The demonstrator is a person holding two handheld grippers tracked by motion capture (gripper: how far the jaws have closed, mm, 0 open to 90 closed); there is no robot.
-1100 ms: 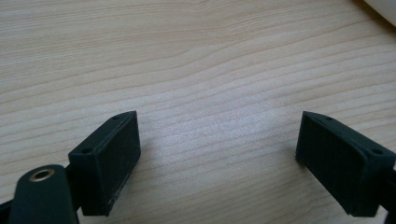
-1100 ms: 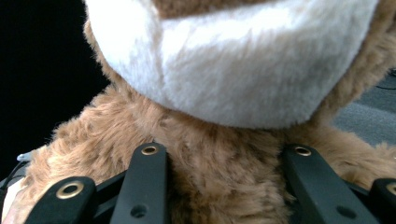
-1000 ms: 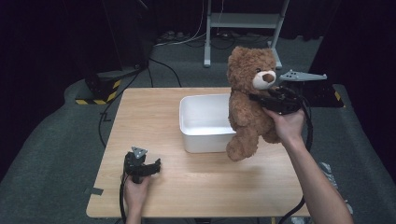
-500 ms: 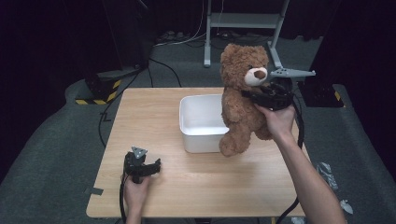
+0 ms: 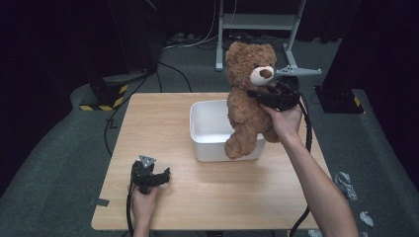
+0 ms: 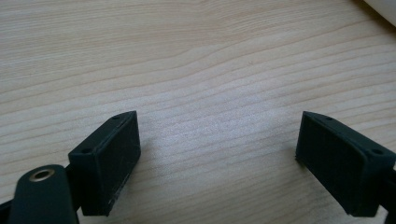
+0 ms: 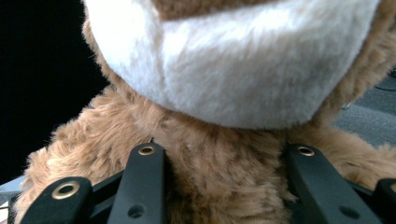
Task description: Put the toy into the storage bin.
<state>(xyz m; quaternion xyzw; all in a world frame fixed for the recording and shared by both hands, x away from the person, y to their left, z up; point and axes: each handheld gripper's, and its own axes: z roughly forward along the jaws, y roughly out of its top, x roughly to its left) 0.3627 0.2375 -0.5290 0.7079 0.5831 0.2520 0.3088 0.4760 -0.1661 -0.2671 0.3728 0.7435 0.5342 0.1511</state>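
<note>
A brown teddy bear (image 5: 247,94) with a white muzzle hangs upright over the right part of a white bin (image 5: 207,133), its legs dangling at the bin's right rim. My right gripper (image 5: 257,94) is shut on the teddy bear's neck, just under the muzzle (image 7: 224,65); its jaws sink into the fur (image 7: 219,177) on both sides. My left gripper (image 5: 158,175) rests near the table's front left, jaws wide open over bare wood (image 6: 215,93), with nothing between them.
The wooden table (image 5: 163,113) has free surface left of and in front of the bin. A corner of the white bin (image 6: 383,7) shows at the top right of the left gripper view. Behind the table stand a metal frame (image 5: 257,29), cables and a yellow-black striped block (image 5: 101,101) on the floor.
My right gripper has carried the teddy bear leftward and a little away, from beside the bin's right side to over it. The left gripper has stayed still.
</note>
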